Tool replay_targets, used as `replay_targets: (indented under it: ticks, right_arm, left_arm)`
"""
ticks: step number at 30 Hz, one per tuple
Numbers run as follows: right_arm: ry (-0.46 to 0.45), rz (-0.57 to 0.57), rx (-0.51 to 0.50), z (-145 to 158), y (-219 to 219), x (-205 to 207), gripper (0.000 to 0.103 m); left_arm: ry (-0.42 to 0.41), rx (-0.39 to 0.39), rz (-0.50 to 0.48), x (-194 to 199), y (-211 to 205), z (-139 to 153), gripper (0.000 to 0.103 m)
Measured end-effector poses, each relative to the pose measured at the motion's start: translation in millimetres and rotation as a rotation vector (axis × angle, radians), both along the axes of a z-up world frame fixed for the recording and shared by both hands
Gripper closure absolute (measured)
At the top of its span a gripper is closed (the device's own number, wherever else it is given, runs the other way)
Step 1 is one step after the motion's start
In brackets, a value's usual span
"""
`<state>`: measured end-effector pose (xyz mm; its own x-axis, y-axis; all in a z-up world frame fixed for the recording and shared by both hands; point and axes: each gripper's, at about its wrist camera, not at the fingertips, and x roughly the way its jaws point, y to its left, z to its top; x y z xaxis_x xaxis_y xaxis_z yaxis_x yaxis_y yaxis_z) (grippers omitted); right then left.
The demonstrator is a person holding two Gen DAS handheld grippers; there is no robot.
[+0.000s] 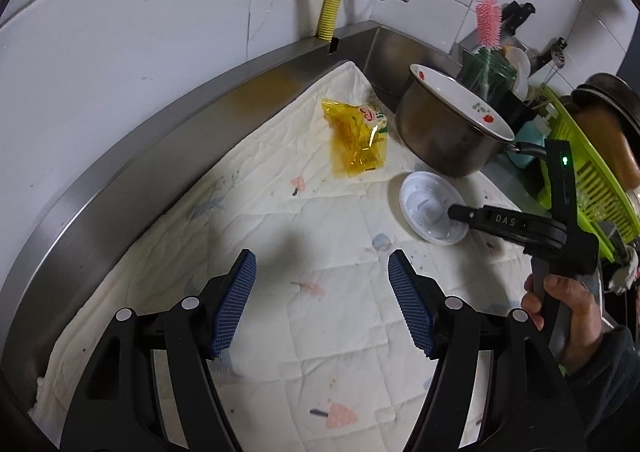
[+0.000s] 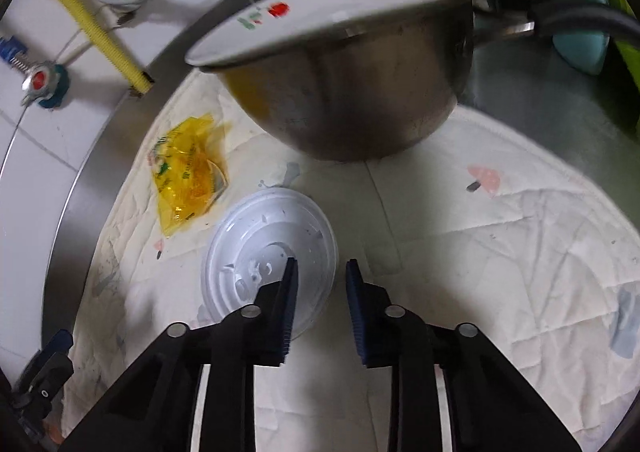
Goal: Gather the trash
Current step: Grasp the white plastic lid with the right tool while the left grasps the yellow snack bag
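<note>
1. At the far left, the left gripper (image 1: 320,304) hovers over the quilted cloth (image 1: 280,292) that covers the tabletop; its fingers are spread wide with nothing between them.
2. Further in, near the steel back edge, the yellow wrapper (image 1: 356,138) lies crumpled on the cloth, untouched and well apart from both grippers.
3. Right of it, just in front of the steel pot (image 1: 448,132), the white plastic lid (image 1: 430,210) lies flat on the cloth.
4. The right gripper (image 2: 320,284) is at that lid (image 2: 272,256): its fingers are partly open, one over the lid's face and the other just past its rim. They appear to straddle the edge without pinching it yet.
5. At the far right stands a green dish rack (image 1: 576,188); no trash bin is visible.
6. As I judge it, collection is barely under way: both pieces remain on the cloth, and the lid looks to be first.
</note>
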<state>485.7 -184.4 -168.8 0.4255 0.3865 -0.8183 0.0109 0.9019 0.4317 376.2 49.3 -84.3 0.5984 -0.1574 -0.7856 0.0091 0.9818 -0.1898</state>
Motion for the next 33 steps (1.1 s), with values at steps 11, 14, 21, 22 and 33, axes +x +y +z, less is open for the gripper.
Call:
replay_targets:
  ticks: [11,14,21,22,33]
  right_arm:
    - [-0.105,0.020,-0.023,24.1,-32.4,-48.0,0.097]
    - [-0.166,0.073,-0.064,40.3,-39.6,-79.1,0.097]
    - [-0.238,0.127,-0.095,55.0,-64.2,-154.4,0.097]
    - [-0.236,0.127,-0.090,54.2,-70.5,-164.1,0.097]
    - [-0.219,0.091,-0.084,55.3,-107.3,-224.2,0.097]
  left_arm:
    - [-0.055,0.021,0.001,39.2,-24.5,-13.7,0.035]
    - [-0.060,0.028,-0.007,56.8,-34.9,-20.3,0.035]
    - [-0.058,-0.008,0.019,103.2,-46.6,-30.5,0.035]
    - [-0.059,-0.026,0.018,108.9,-47.6,-30.9,0.035]
    - [-0.017,0.056,0.082,153.2,-65.6,-58.2,0.035]
